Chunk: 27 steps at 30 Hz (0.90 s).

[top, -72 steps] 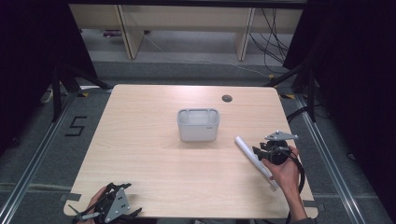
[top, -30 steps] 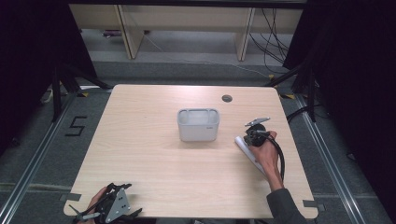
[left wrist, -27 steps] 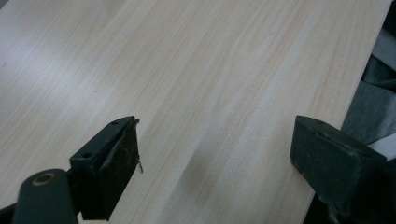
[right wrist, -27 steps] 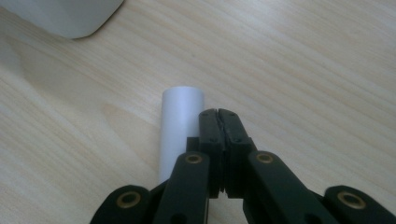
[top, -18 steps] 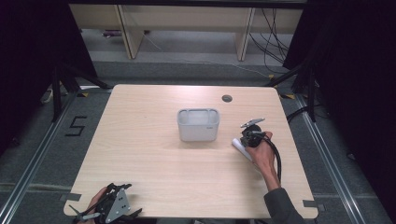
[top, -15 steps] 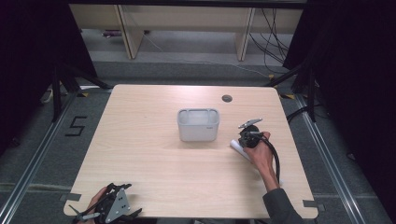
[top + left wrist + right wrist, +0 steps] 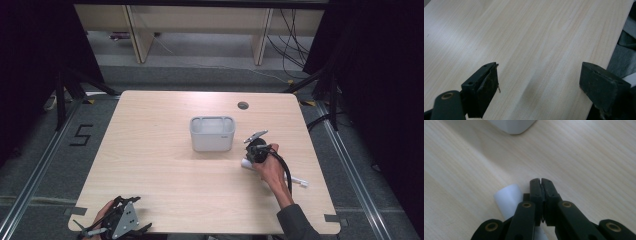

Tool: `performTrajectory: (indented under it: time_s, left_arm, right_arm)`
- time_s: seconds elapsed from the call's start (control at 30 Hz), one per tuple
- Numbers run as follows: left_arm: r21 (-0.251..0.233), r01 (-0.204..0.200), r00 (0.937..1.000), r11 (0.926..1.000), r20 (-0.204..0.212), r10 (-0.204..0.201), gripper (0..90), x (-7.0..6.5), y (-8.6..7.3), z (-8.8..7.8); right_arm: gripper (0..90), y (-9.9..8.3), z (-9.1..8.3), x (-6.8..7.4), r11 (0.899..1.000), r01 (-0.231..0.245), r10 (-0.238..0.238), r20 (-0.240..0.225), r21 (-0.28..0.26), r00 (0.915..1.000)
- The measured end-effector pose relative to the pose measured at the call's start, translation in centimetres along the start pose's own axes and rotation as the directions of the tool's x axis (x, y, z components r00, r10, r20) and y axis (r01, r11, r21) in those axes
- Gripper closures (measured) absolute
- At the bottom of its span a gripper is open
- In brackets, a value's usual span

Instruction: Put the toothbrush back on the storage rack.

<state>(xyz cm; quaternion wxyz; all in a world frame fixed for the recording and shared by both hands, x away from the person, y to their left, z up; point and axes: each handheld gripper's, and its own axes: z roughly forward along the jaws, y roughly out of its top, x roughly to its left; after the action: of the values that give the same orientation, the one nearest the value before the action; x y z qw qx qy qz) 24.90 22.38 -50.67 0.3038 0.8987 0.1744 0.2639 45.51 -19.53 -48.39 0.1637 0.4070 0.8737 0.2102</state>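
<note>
A white tube (image 7: 245, 162) lies on the table right of the white container (image 7: 212, 134), mostly hidden under the person's right hand. My right gripper (image 7: 256, 149) hovers over the tube's left end. In the right gripper view its jaws (image 7: 541, 182) are pressed shut with nothing showing between them. The tube's end (image 7: 507, 198) sits just left of and below them, and a corner of the container (image 7: 511, 126) is ahead. My left gripper (image 7: 120, 225) rests at the table's near left edge, and its jaws (image 7: 554, 82) stand wide open over bare wood.
The wooden table (image 7: 150, 165) has a round cable hole (image 7: 243, 105) at the back right. A thin white end (image 7: 300, 182) sticks out behind the right hand. Dark floor and shelving surround the table.
My right gripper has moved left and farther from the person, from the tube's right side to over its left end near the container. The tube has turned slightly. The left gripper has stayed put.
</note>
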Motion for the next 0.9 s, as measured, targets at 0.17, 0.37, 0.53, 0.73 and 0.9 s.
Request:
performTrajectory:
  time_s: [0.17,0.37,0.53,0.73,0.9]
  left_arm:
    - [0.000,-0.004,1.0000,1.0000,-0.004,0.004,15.0,0.1,0.0,-0.1]
    - [0.000,-0.004,1.0000,1.0000,-0.004,0.004,15.0,0.1,0.0,-0.1]
    - [-0.003,-0.007,1.0000,1.0000,-0.004,0.007,15.1,0.1,0.1,-0.1]
    - [0.001,-0.005,1.0000,1.0000,0.004,0.005,15.1,0.1,0.0,-0.2]
    - [-0.003,-0.005,1.0000,1.0000,-0.003,0.005,15.0,0.0,0.1,-0.1]
  right_arm:
    - [87.9,0.0,-0.4,1.1,0.999,0.034,-0.034,-0.013,0.009,0.9993]
    - [87.7,-0.7,-0.9,2.2,0.998,0.065,-0.064,-0.039,0.026,0.9972]
    - [87.2,-1.3,-1.5,3.0,0.996,0.084,-0.083,-0.045,0.027,0.9956]
    - [87.0,-2.1,-2.1,3.6,0.995,0.096,-0.095,-0.057,0.029,0.9939]
    - [86.8,-2.7,-2.5,4.5,0.993,0.118,-0.116,-0.070,0.027,0.9908]
